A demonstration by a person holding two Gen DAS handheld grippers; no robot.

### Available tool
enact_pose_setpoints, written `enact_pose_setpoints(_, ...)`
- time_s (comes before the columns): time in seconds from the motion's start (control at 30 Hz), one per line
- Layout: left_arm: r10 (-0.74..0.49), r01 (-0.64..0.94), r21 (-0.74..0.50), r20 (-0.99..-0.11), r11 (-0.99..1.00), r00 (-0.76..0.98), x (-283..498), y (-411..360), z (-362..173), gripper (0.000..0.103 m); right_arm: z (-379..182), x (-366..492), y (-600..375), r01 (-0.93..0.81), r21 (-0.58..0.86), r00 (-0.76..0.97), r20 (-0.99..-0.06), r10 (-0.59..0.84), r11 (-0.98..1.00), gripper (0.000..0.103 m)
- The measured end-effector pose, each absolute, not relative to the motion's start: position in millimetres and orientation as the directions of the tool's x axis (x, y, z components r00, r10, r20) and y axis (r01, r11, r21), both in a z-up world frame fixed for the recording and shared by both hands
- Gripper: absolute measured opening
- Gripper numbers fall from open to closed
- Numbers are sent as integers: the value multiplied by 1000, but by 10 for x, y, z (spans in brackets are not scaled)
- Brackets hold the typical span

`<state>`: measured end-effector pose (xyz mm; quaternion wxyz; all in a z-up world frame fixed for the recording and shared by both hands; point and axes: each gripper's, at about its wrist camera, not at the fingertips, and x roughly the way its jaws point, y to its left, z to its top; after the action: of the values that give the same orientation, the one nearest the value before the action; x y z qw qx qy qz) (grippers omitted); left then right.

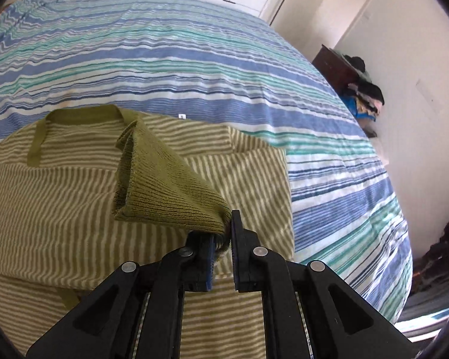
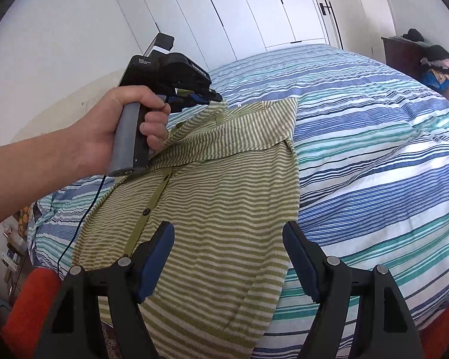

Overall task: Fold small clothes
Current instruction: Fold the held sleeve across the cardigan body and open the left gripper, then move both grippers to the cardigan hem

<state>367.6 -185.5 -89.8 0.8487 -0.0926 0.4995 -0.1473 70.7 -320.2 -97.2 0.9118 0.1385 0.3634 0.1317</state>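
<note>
A green-and-cream striped cardigan (image 1: 60,197) lies flat on the striped bedcover (image 1: 194,45), with its olive button band (image 2: 152,203) facing up. My left gripper (image 1: 224,236) is shut on the olive ribbed sleeve cuff (image 1: 164,185) and holds it up over the chest of the garment, the sleeve folded inward. The right wrist view shows a hand (image 2: 104,131) holding that left gripper (image 2: 212,97) near the collar. My right gripper (image 2: 227,239) stands open above the cardigan's (image 2: 224,179) lower half, nothing between its blue pads.
The bedcover (image 2: 374,149) spreads wide to the right of the cardigan. A dark cabinet (image 1: 338,65) with piled clothes (image 2: 437,62) stands by the far wall. White wardrobe doors (image 2: 239,9) are behind the bed. A thin cable (image 2: 83,218) hangs at the left edge.
</note>
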Motion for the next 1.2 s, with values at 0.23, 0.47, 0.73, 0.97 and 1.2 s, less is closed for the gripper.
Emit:
enact_pose_setpoints(0.23,-306,331,-177,-867,927,394,3166,-2048,-1005,78,-999,748,-3425,-52,408,714,-623,320,911,78)
enact_pose_setpoints(0.47,-267,137,-230,-808,964,525,2799,-584,-698,92,-1016,748,-3449,-23,419,713,-629,309,908,78)
enact_pose_setpoints(0.73,42,-202,-33,-933,979,357,2537,982,-1598,76,-1130,774,-3267,-49,350,682,-673,287,935,78)
enact_pose_setpoints(0.97,-126,-231,-265,-866,936,484,1901,1177,-1273,90,-1115,729,-3097,-89,261,682,-687,250,961,78)
enact_pose_setpoints(1.2,-78,-99,-129,-909,987,408,1224,690,-1568,91,-1085,796,-2718,-298,223,579,-731,361,928,78)
